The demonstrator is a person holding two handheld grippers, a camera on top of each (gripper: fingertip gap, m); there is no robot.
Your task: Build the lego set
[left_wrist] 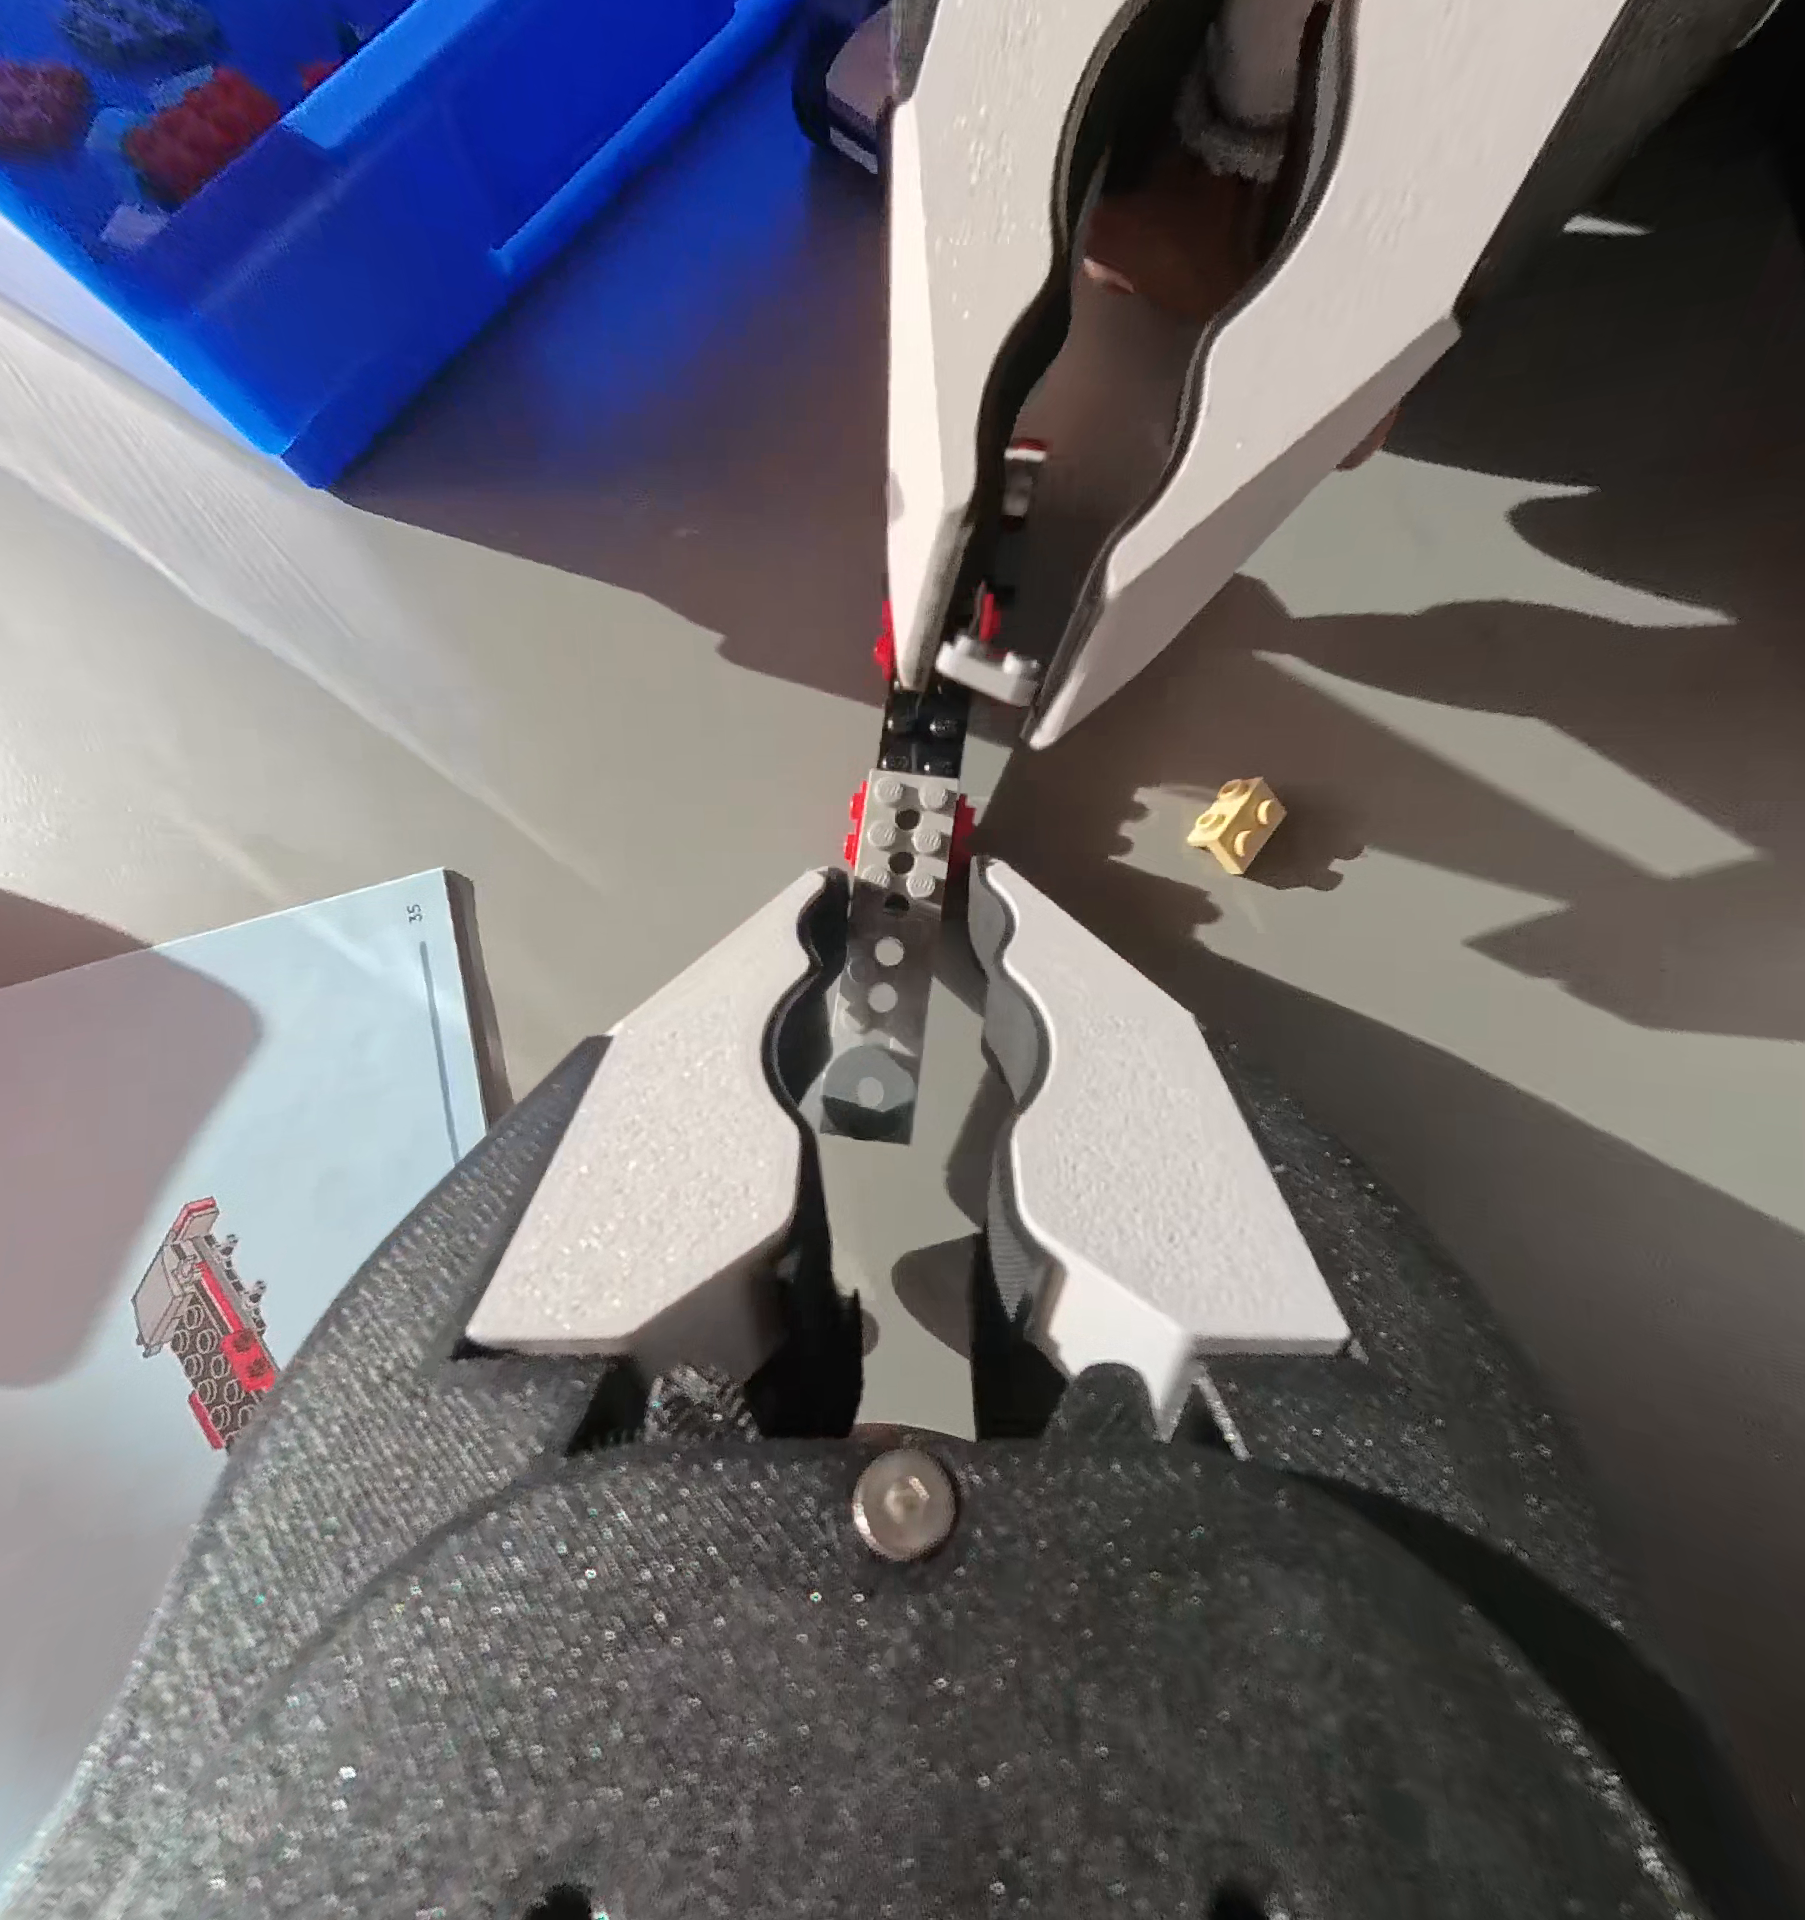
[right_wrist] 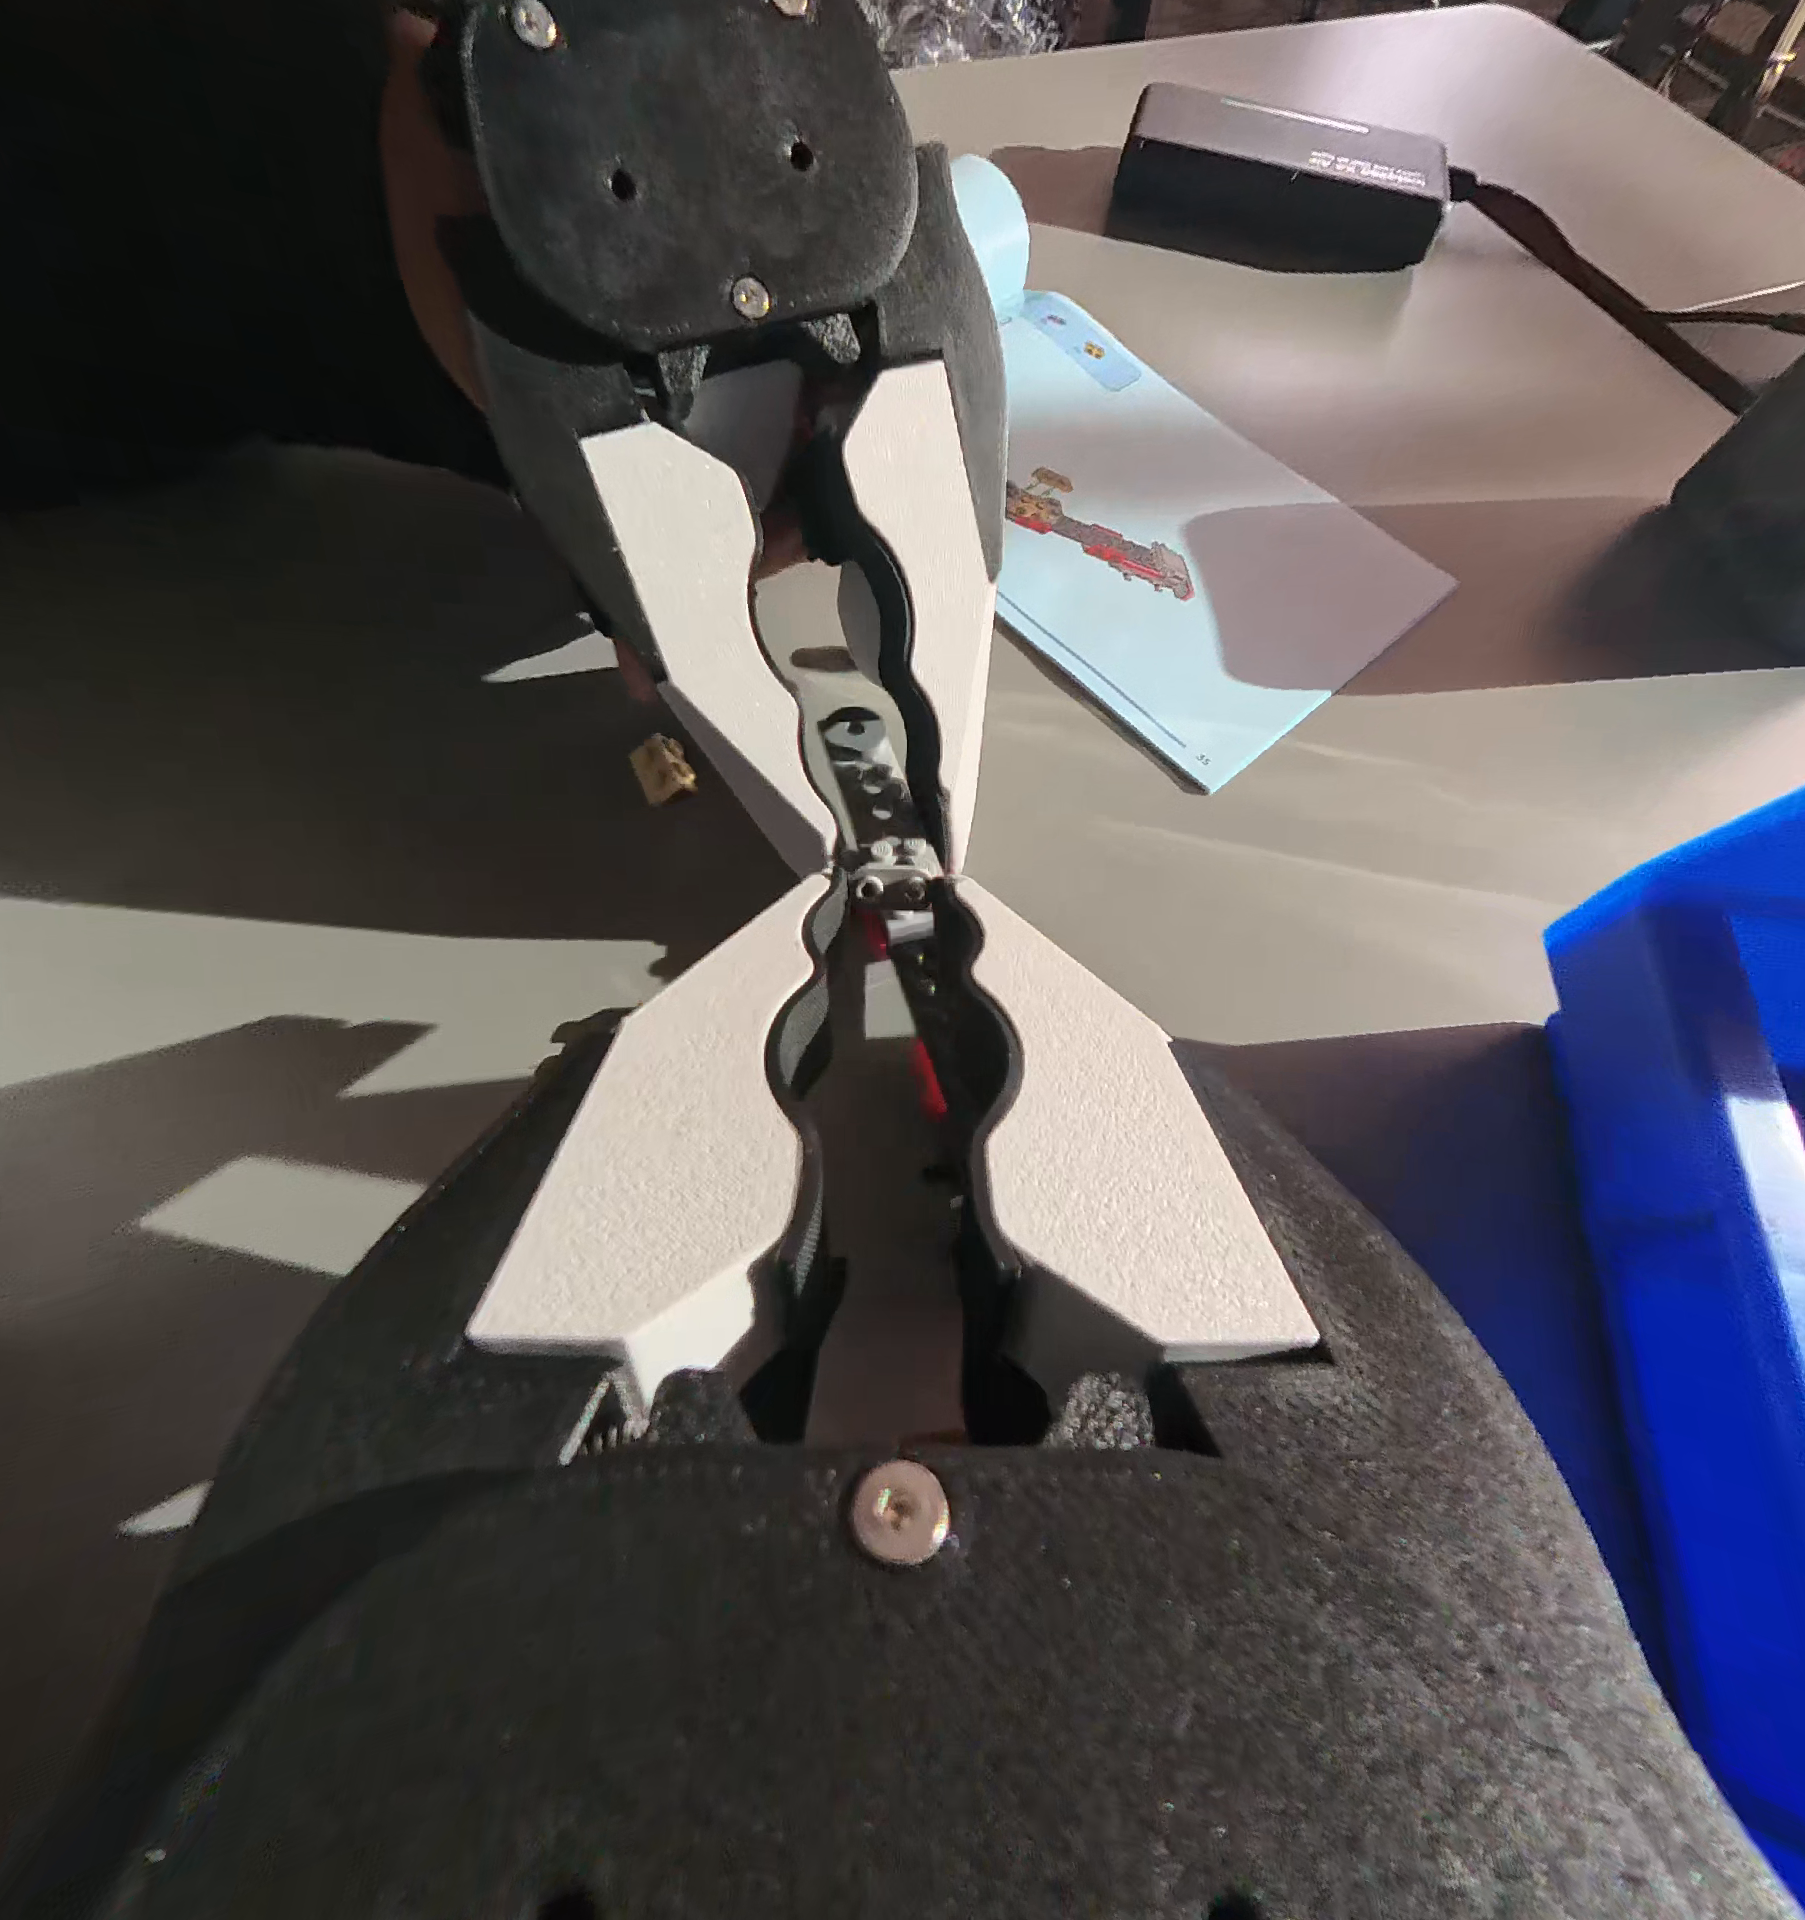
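A: The grey table [left_wrist: 254, 644] sits in hard sunlight, long shadows thrown across it. A blue bin [left_wrist: 378, 239] stands at one corner with red and dark bricks inside, blurred. A black box with a cable [right_wrist: 1282, 171] lies at the far side.

B: And the build itself?

A: A long, narrow assembly [left_wrist: 903, 831], held up off the table between the two tools. It has a grey studded plate in the middle, black pieces beyond, red bits along its edges, and a dark strip with holes at the near end.

B: Who holds what?

A: The left gripper [left_wrist: 898, 894] has its fingers drawn in around the dark strip end; the right finger shows a small gap in its own view, so the grip looks light. The right gripper [right_wrist: 887, 894] is clamped on the opposite end, red and black parts running back between its fingers. The tips almost meet.

B: How far along?

A: I'd say midway. The instruction booklet [right_wrist: 1220, 582] lies open, showing a longer model with tan parts on one end. I see no tan on the held piece.

B: So what's left?

A: A tan brick [left_wrist: 1241, 826] lies loose on the table, just beside the right gripper and untouched. It probably goes on soon, and the bin holds plenty more.
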